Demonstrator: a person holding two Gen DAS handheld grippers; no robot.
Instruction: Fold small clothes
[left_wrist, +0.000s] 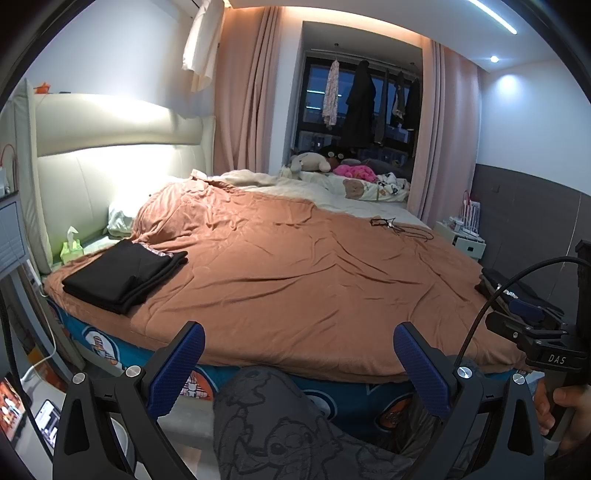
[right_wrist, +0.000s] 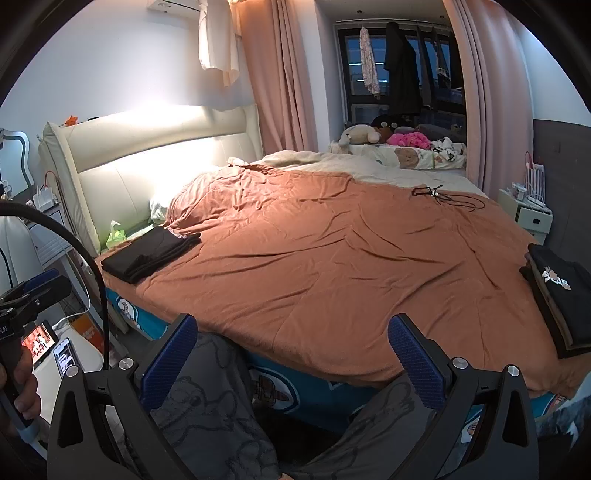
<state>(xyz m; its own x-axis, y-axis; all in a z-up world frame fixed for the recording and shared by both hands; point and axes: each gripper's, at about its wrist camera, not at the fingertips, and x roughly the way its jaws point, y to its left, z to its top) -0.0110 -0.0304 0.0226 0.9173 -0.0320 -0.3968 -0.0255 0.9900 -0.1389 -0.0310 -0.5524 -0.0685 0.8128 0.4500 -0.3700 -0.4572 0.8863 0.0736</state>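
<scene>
A stack of folded black clothes (left_wrist: 123, 275) lies on the near left corner of the bed; it also shows in the right wrist view (right_wrist: 151, 254). A second pile of dark clothes with a printed black top (right_wrist: 554, 299) sits at the bed's right edge, partly hidden in the left wrist view (left_wrist: 506, 286). My left gripper (left_wrist: 299, 365) is open and empty, held off the bed's near edge above my knees. My right gripper (right_wrist: 291, 360) is open and empty too, at the same edge. Neither touches any garment.
The orange bedspread (left_wrist: 295, 266) covers the bed. A black cable with a small device (right_wrist: 439, 194) lies far right on it. Plush toys (right_wrist: 388, 136) and bedding sit at the far end. A tissue pack (left_wrist: 71, 247) is by the headboard. A white nightstand (right_wrist: 528, 214) stands at right.
</scene>
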